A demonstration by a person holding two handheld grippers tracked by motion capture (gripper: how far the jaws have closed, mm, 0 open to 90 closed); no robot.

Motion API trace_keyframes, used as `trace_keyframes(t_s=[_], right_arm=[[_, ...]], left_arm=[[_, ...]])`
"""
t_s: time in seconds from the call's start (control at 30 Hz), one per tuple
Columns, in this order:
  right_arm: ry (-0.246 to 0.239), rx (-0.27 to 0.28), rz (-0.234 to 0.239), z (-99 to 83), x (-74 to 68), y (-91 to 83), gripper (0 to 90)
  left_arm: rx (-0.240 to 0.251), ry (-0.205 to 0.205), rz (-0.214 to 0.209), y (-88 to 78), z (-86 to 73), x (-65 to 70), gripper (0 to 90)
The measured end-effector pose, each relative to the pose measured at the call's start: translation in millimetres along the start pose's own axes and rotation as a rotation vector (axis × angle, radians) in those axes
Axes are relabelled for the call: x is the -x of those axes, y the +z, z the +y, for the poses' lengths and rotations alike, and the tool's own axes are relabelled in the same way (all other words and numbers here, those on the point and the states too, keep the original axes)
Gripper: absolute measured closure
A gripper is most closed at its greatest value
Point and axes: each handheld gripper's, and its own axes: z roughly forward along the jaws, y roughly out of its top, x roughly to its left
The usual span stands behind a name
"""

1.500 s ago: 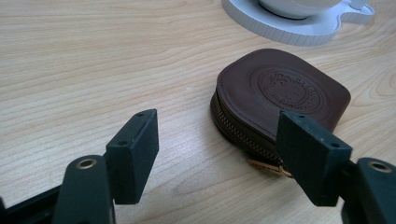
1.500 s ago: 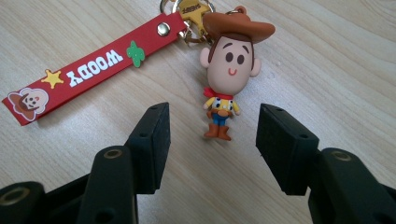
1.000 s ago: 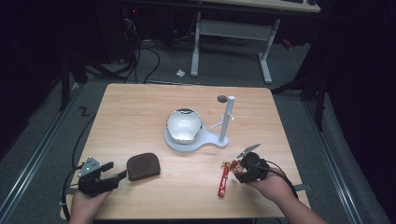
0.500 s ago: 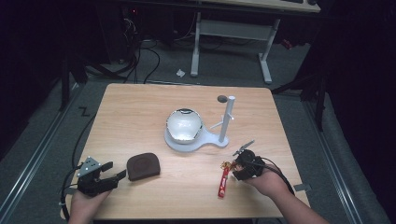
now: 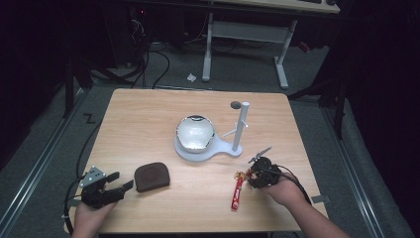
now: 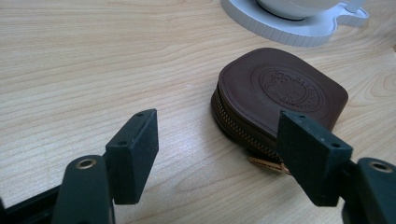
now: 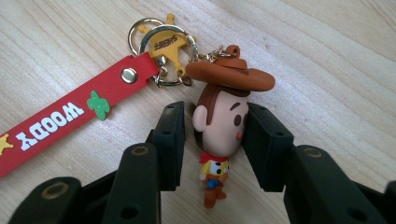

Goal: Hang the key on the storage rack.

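A Woody keychain lies on the table: a red strap (image 5: 236,194) (image 7: 56,123), a yellow star badge (image 7: 164,44) and a small figure (image 7: 223,126) with a brown hat. My right gripper (image 5: 251,174) (image 7: 215,135) has its jaws on either side of the figure's head and they have just been closing. The right pad (image 7: 264,144) meets the cheek, while a sliver of table shows beside the left pad (image 7: 170,140). My left gripper (image 5: 122,180) (image 6: 217,149) stands open just short of a brown zipped pouch (image 5: 152,176) (image 6: 280,88), which lies flat.
A white stand (image 5: 208,148) (image 6: 299,28) in the table's middle carries a shiny round bowl (image 5: 195,133) and an upright white post (image 5: 240,126). A small dark disc (image 5: 236,104) lies behind the post. The table's front edge runs close under both hands.
The right gripper's jaws have narrowed from wide apart to close around the figure's head, and the hand has shifted slightly. The left gripper and the pouch have stayed put.
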Motion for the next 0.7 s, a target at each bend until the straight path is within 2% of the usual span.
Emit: trace_keyframes(t_s=[0.17, 0.4, 0.5, 0.7], right_arm=[[0.012, 0.014, 0.020, -0.5, 3.0, 0.8, 65.4], [0.019, -0.001, 0.028, -0.2, 3.9, -0.8, 66.2], [-0.003, -0.006, 0.019, -0.9, 2.9, -5.2, 66.4], [0.001, 0.011, 0.035, -2.5, 4.3, -18.3, 66.5]], left_arm=[[0.001, 0.001, 0.001, -0.1, -0.1, 0.2, 30.4], [0.000, 0.004, 0.005, -0.3, -0.1, 0.6, 30.4], [-0.003, 0.012, 0.005, 0.7, 0.0, 1.6, 30.4], [0.002, 0.011, 0.004, 0.4, -0.1, 1.6, 30.4]])
